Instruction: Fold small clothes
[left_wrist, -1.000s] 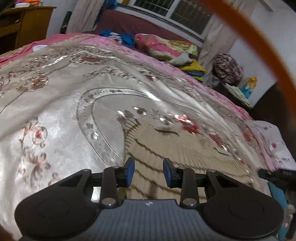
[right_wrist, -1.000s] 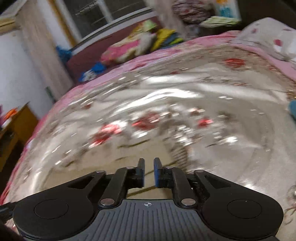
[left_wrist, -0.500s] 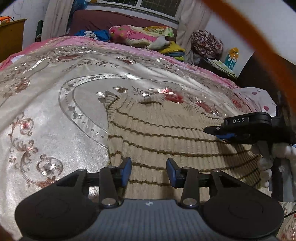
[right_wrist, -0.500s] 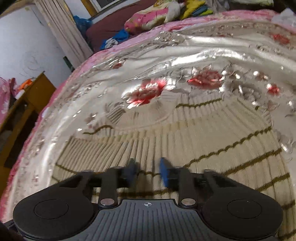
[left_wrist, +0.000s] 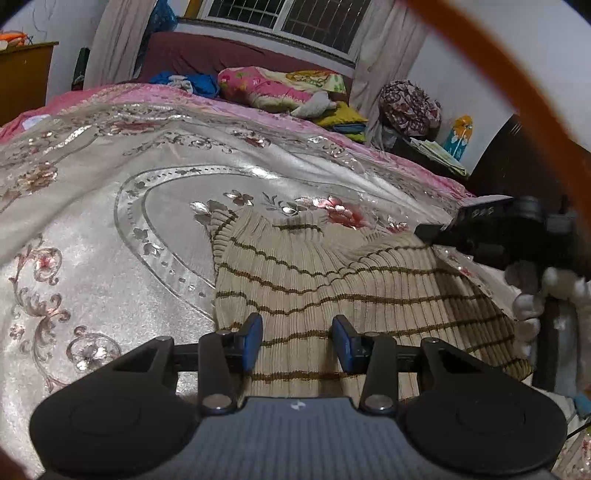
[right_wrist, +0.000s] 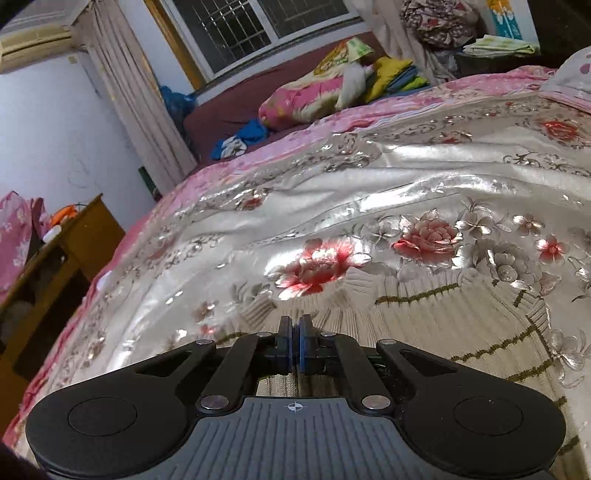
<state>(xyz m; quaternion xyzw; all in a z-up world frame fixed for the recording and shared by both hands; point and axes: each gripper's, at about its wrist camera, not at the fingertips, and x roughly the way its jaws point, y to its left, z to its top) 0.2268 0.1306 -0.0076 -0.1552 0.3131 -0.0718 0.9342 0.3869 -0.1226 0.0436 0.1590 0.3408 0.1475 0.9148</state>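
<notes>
1. Left wrist view: a small ribbed sweater (left_wrist: 332, 280), beige knit with thin brown stripes, lies on a bed under a shiny silver satin bedspread (left_wrist: 110, 221) embroidered with pink flowers. The left tool (left_wrist: 297, 341) hovers low over the sweater's near hem, its blue-padded fingers spread wide and grasping nothing. At the right edge the right tool (left_wrist: 491, 229) reaches in over the sweater's far right side, where the knit rises into a ridge (most likely a lifted shoulder or sleeve).

2. Right wrist view: the right tool (right_wrist: 295, 347) has its blue pads pressed together, apparently clenched on a pinch of the sweater (right_wrist: 443, 332), though the cloth between the pads is hard to make out. The knit spreads to the right, soft and deeply ribbed, against the slick, wrinkled bedspread (right_wrist: 369, 184).

3. Progress, as a judgement: folding has barely begun. The sweater is mostly spread flat, with one side just being raised; no finished fold shows, so every fold is left to do.

4. Background, in both views: pillows (left_wrist: 266, 86), heaped clothes, curtains, a barred window.
</notes>
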